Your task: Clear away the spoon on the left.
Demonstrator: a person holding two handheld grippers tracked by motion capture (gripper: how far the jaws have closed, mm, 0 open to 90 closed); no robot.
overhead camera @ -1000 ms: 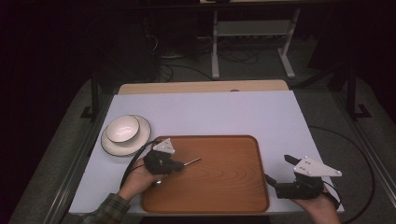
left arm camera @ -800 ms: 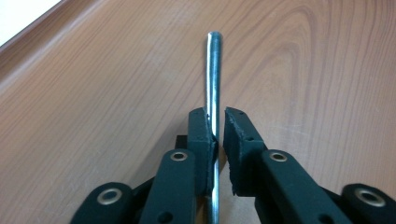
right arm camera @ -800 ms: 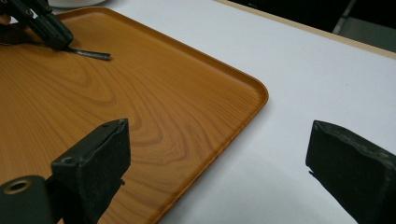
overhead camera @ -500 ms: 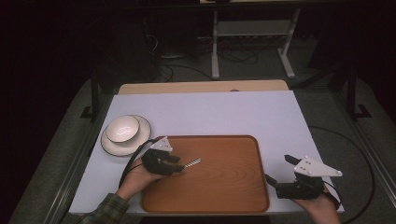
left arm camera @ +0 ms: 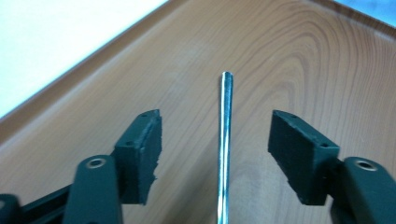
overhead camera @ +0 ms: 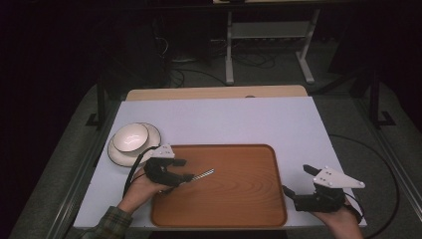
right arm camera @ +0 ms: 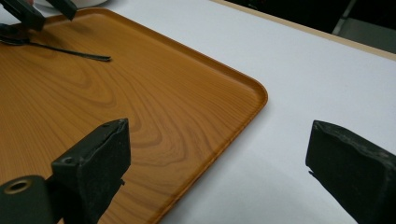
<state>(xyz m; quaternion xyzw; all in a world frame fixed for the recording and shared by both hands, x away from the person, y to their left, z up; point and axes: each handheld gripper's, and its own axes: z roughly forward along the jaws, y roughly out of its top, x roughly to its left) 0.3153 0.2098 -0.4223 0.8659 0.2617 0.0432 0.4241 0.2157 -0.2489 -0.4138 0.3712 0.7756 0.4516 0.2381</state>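
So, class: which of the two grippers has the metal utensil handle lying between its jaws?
The left gripper, over the wooden tray: the utensil handle lies between its just-opened jaws, untouched. The right gripper has none.

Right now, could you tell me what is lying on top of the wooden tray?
A thin metal utensil handle lies on the tray, between the left gripper and its open, non-touching pads. The utensil's head is covered.

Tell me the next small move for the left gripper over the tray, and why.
Probably draw the left gripper back off the metal utensil handle. Its jaws have just been opening, the pads stand clear on both sides, and the handle lies flat on the wooden tray, so it looks released.
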